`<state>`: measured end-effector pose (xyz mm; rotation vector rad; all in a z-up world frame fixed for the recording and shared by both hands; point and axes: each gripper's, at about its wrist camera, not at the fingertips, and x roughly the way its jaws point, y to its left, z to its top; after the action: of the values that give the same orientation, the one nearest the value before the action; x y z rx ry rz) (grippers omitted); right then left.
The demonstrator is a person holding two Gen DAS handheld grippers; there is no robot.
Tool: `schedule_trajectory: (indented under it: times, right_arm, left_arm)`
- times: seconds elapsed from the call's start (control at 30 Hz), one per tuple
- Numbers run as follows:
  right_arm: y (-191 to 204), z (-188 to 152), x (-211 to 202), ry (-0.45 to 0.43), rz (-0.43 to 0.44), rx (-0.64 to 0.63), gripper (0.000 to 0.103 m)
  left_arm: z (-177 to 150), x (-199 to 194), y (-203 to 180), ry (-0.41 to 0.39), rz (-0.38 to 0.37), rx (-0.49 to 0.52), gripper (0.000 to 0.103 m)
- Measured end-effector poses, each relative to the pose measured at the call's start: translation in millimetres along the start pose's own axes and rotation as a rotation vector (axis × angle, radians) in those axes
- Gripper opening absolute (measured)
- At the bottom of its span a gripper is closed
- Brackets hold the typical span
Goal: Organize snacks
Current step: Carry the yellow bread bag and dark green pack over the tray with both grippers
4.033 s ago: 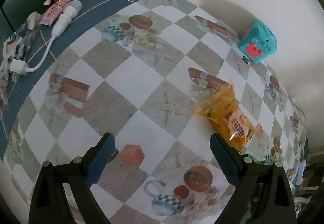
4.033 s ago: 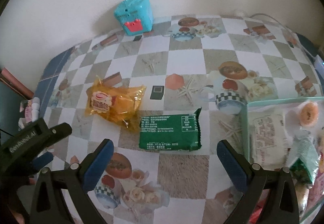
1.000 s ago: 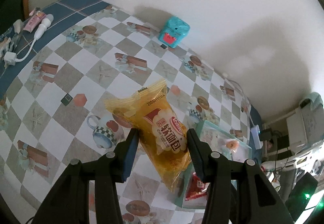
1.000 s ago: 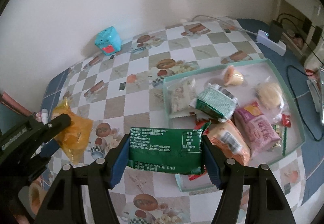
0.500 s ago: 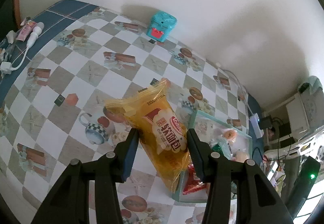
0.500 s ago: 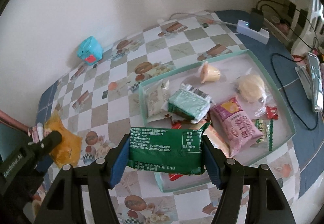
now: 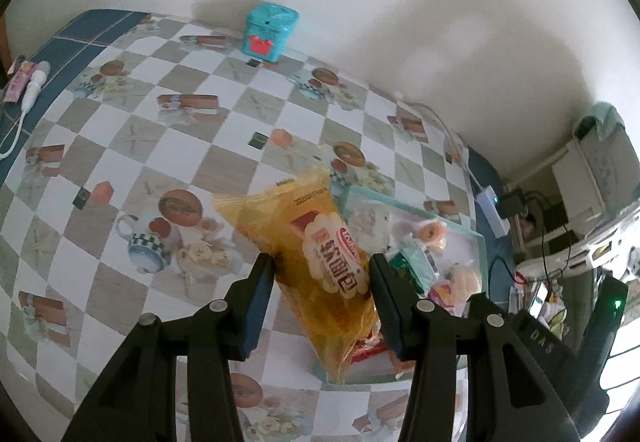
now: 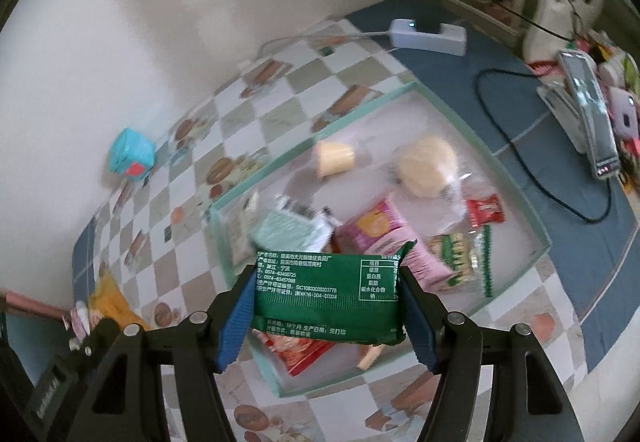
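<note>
Holding a green packet above the snack-filled tray, right gripper.

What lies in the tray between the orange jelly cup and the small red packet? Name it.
A pale round bun in clear wrap lies between the jelly cup and the red packet, inside the tray, in the right wrist view.

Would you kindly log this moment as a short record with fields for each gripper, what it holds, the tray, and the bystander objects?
left gripper: shut on yellow bread packet, held above the table near the tray's corner
right gripper: shut on green snack pack, held over the tray
tray: teal-rimmed, on the checked tablecloth, already holding several snacks
pink packet: lying in the tray
bystanders: teal box by the wall; white power strip on the table
</note>
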<state>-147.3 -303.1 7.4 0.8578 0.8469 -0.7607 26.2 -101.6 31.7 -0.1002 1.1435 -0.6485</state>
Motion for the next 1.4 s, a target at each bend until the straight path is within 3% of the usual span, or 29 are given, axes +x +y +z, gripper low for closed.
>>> schedule_trajectory:
  times: [0.33,0.47,0.6,0.73,0.97,1.13,1.2,1.27,1.4]
  right_arm:
    - [-44.3,12.5,2.4,0.003,-0.028,0.112,0.07]
    - [-50.0,13.8,4.9,0.015,-0.029,0.122,0.07]
    - [-49.0,13.2,11.3,0.039,-0.023,0.121,0.07]
    - [-49.3,12.3,22.0,0.073,-0.023,0.124,0.07]
    - [-65.6,15.3,32.1,0.091,-0.074,0.171,0.07]
    - [-74.9,18.1,32.2,0.095,-0.074,0.201,0.07]
    - [-74.8,18.7,32.3,0.097,-0.069,0.202,0.07]
    - [-74.1,19.0,32.8,0.1,-0.064,0.204,0.07]
    - [-75.6,19.8,32.3,0.104,-0.06,0.206,0.07]
  left_arm:
    - [-12.6,17.6,-33.2,0.039,-0.021,0.087,0.05]
    - [-10.0,36.9,-10.1,0.1,0.023,0.025,0.05]
    - [-9.1,56.1,22.5,0.155,0.13,-0.05,0.05]
    - [-14.2,69.2,37.1,0.217,0.117,-0.095,0.05]
    - [-23.5,85.2,12.8,0.272,0.122,-0.006,0.052]
    - [-33.2,103.7,4.8,0.318,0.164,0.039,0.052]
    - [-35.6,108.1,4.0,0.322,0.188,0.047,0.05]
    - [-34.8,107.8,4.1,0.315,0.191,0.051,0.042]
    - [-29.0,99.3,6.6,0.281,0.172,0.029,0.041]
